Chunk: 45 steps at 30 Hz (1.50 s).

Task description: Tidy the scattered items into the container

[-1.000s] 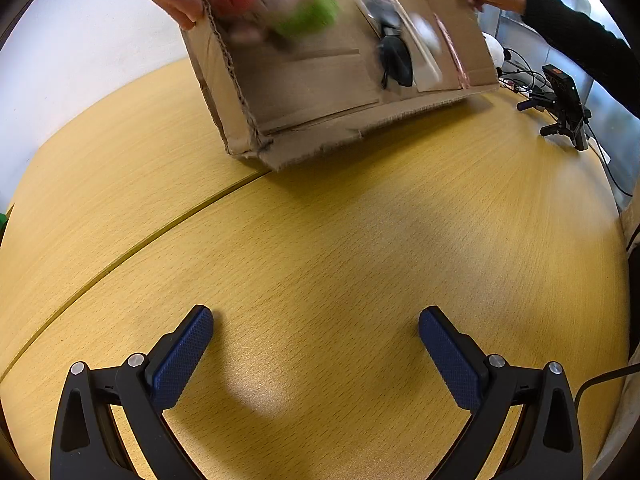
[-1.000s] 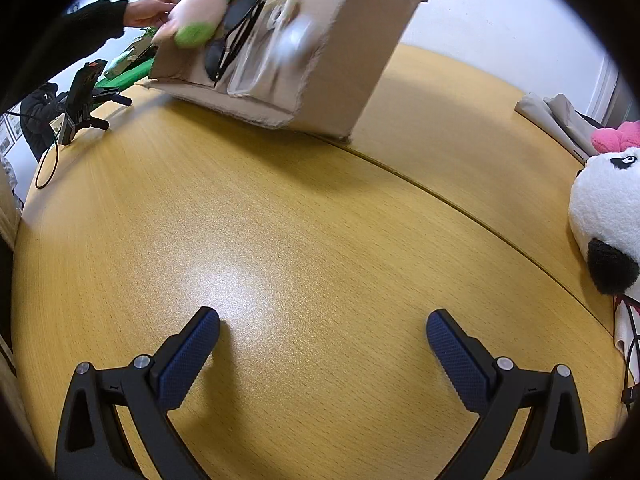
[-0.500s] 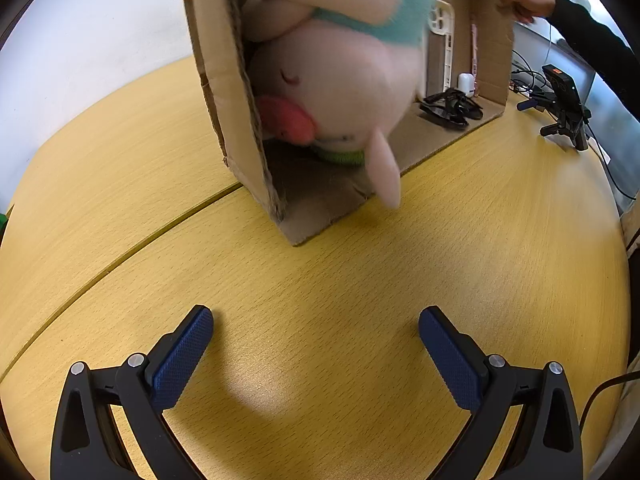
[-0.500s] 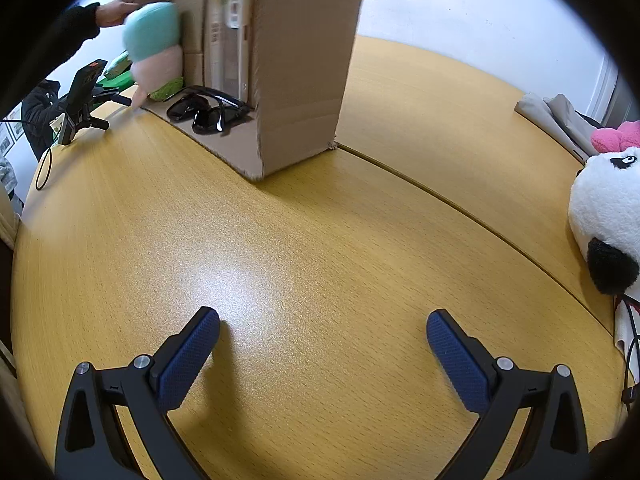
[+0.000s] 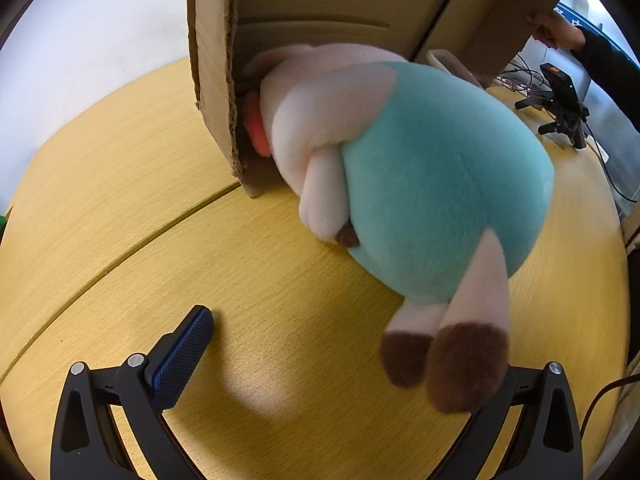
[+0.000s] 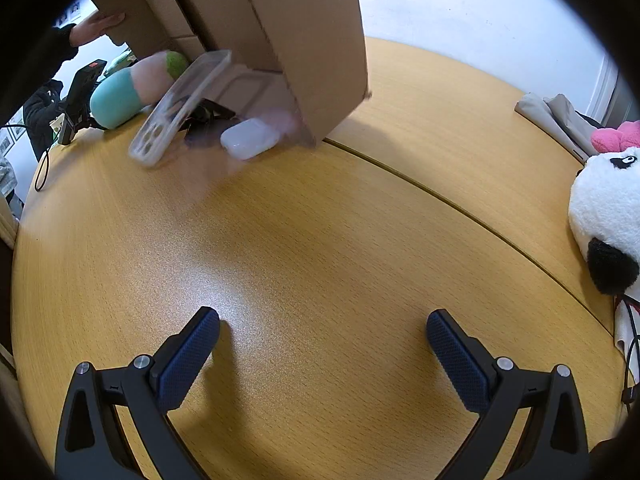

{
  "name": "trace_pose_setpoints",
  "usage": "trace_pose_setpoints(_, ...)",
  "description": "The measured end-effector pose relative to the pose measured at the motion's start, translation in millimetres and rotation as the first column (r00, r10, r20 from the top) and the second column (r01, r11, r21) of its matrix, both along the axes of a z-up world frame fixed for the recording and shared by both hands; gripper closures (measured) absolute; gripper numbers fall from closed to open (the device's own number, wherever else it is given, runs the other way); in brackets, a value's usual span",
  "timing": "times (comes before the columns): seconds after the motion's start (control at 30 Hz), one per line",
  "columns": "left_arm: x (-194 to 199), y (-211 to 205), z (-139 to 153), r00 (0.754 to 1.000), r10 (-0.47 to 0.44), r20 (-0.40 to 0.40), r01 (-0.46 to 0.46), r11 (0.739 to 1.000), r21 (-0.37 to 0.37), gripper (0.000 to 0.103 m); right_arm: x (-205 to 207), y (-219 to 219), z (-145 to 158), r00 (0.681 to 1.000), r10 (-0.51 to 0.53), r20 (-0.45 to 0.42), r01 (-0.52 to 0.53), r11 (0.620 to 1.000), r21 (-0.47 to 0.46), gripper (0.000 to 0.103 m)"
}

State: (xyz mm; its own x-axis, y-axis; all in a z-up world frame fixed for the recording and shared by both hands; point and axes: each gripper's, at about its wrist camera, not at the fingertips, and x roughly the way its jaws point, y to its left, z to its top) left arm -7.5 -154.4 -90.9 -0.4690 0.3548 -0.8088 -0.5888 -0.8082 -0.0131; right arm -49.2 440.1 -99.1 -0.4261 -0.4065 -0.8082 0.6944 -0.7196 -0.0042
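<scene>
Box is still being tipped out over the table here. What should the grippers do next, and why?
Probably hold both back for now. A hand has the cardboard box tilted, and the clear phone case, white earbud case and plush toy look caught mid-spill, blurred. The left gripper and right gripper are open and empty; reaching in risks a collision.

Office or meeting room, not a home: large curved wood-laminate tabletop [image 6: 320,240] with a seam, plain white wall [image 6: 480,8], small tripod-mounted camera [image 5: 564,100] with trailing cables at the table edge, framed notices [image 6: 8,140] at far left.
</scene>
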Motion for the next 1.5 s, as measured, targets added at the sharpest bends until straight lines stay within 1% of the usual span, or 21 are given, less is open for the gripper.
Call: trace_pose_setpoints(1.5,-0.6,0.2,-0.5,1.000,-0.005,0.000,0.005,1.000,0.001,0.000,2.5,-0.8,-0.1,1.000,-0.005,-0.002,0.005,1.000,-0.001,0.000)
